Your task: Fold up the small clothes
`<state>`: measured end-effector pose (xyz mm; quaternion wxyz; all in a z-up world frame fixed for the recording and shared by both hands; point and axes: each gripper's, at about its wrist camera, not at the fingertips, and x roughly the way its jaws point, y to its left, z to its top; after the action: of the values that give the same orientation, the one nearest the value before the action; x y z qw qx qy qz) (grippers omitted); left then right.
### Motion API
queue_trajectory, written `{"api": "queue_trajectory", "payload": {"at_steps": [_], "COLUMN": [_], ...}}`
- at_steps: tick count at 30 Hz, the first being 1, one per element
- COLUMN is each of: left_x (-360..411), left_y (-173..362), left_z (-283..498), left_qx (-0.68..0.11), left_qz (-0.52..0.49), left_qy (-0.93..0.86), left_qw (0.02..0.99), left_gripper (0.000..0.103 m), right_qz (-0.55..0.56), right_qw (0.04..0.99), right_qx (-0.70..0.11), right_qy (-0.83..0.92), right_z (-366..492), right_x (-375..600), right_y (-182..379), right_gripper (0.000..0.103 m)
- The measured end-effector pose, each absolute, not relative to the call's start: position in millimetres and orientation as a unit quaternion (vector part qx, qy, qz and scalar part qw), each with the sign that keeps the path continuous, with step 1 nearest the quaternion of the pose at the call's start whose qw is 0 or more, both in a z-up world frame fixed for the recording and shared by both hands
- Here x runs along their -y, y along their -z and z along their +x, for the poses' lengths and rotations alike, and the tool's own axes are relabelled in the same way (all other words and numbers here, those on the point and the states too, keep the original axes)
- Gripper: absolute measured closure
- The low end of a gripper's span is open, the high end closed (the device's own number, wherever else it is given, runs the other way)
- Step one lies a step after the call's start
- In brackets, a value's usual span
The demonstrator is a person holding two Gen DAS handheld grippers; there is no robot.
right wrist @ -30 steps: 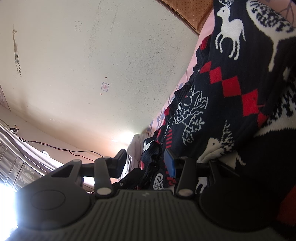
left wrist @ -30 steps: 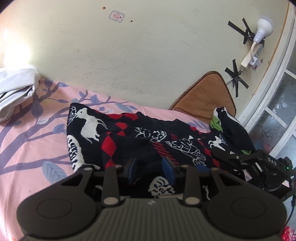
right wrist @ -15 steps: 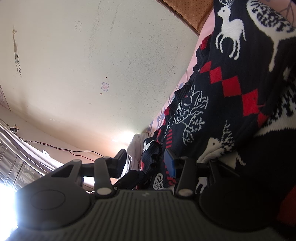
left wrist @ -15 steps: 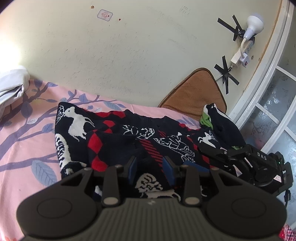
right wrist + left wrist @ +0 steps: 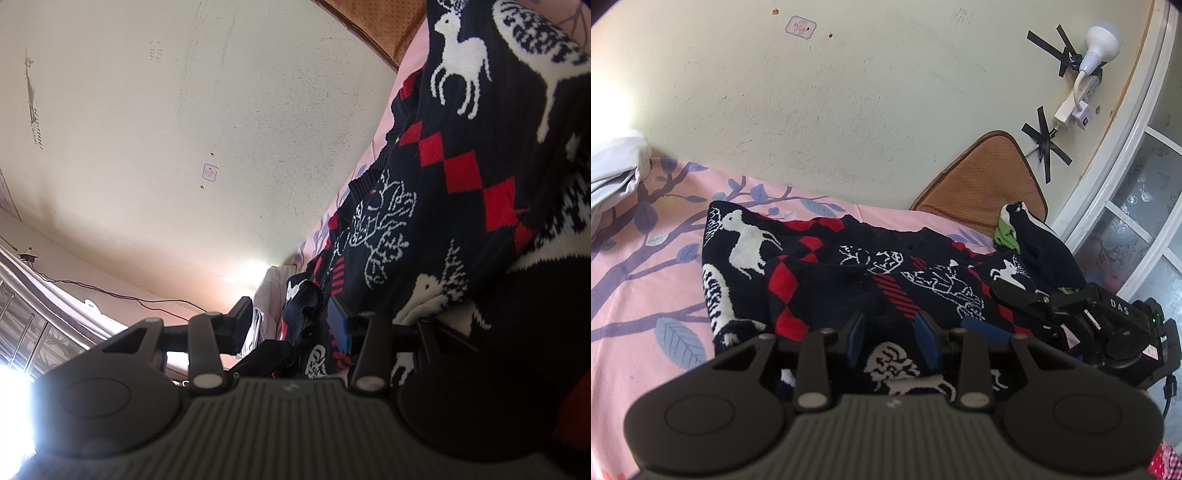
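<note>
At the bottom centre of the left wrist view, my left tongs (image 5: pixel 892 338) pinch the near hem of the sweater (image 5: pixel 820 266), so that edge can be carried over for a fold. My right tongs (image 5: pixel 291 325) are set narrow around a bunched black fold, though I cannot tell if they truly clamp it. Beyond, the sweater sprawls rumpled across the pink bed (image 5: pixel 639 295), under the wall (image 5: pixel 849 110).

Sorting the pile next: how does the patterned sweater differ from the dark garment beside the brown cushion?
The sweater is spread wide over the pink sheet; the dark garment lies bunched. The sweater shows white deer and red diamonds; the dark garment looks mostly plain, with green beneath. Both are dark knitwear on the bed.
</note>
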<state>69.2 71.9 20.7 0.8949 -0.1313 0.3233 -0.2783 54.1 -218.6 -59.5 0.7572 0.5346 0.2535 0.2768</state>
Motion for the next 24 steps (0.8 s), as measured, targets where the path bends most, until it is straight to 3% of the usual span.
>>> {"api": "queue_trajectory", "payload": {"at_steps": [24], "left_x": [-74.7], "left_y": [-20.3], "left_z": [71.2], "left_qx": [-0.323], "left_qz": [-0.132], "left_qy": [0.267], "left_qw": [0.898], "left_gripper": [0.071], "right_qz": [0.534], "right_qw": [0.756], "right_qx": [-0.254], "right_qy": [-0.281], "right_z": [56.1], "right_x": [216.0], "right_y": [59.6], "right_gripper": [0.055]}}
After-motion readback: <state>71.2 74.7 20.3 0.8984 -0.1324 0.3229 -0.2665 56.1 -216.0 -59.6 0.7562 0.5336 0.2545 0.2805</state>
